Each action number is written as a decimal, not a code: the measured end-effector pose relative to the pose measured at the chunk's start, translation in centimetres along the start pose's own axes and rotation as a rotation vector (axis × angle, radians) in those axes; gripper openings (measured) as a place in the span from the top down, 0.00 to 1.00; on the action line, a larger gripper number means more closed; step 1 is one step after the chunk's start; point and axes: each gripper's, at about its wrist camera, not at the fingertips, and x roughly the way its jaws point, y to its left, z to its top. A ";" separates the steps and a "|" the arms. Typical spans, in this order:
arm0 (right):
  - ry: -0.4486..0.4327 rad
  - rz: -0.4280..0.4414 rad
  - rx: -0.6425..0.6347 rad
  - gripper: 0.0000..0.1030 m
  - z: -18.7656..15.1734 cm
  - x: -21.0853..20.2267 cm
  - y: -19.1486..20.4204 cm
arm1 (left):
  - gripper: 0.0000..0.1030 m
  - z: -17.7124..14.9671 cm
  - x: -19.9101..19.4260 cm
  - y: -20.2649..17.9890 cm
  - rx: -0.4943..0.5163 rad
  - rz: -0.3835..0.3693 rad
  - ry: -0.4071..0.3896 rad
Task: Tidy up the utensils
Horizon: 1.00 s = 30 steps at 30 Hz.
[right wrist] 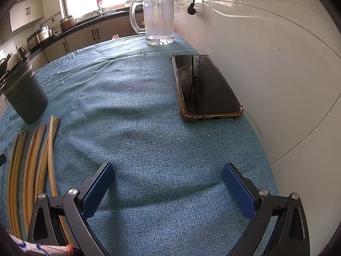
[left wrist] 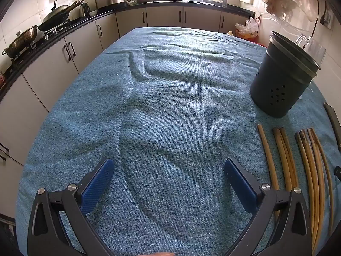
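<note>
Left wrist view: the left tongs [left wrist: 169, 183] hang over bare blue woven cloth covering the desk [left wrist: 170, 106], their blue ribbed pads spread wide with nothing between them. The task's things, a row of long, slim brown bamboo chopsticks [left wrist: 307, 170], lie flat on the cloth off to the right of these tongs, just beyond the right-hand pad. I count about 7 sticks in loose groups of 1, 2 and 4. Their long axes run roughly parallel to the way the tongs point, tips aimed away toward the dark grey round perforated utensil holder [left wrist: 281, 79], which stands upright just past their far ends.

Right wrist view: the right tongs [right wrist: 168, 184] are likewise fully parted and empty above the cloth. Here the chopsticks [right wrist: 32, 160] lie to the left, their near ends passing beside and under the left-hand pad's arm. The holder [right wrist: 26, 96] sits beyond them at far left. A black smartphone in a clear brownish case [right wrist: 204, 85] and a clear glass mug [right wrist: 157, 17] lie ahead.

The sticks lie between both tongs. Neither looks clearly nearer. Either must shift sideways and grip across the sticks' length.
</note>
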 end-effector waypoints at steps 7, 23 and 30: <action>0.003 -0.001 -0.001 0.00 0.3 0.1 0.1 | 0.00 0.1 0.0 -0.1 0.006 0.009 0.002; 0.005 0.007 -0.005 0.00 -0.5 -0.1 0.0 | 0.00 -0.2 0.0 0.2 0.005 0.008 0.002; 0.021 0.007 -0.001 0.00 0.1 0.2 0.2 | 0.00 -0.3 0.0 0.8 0.004 0.007 0.000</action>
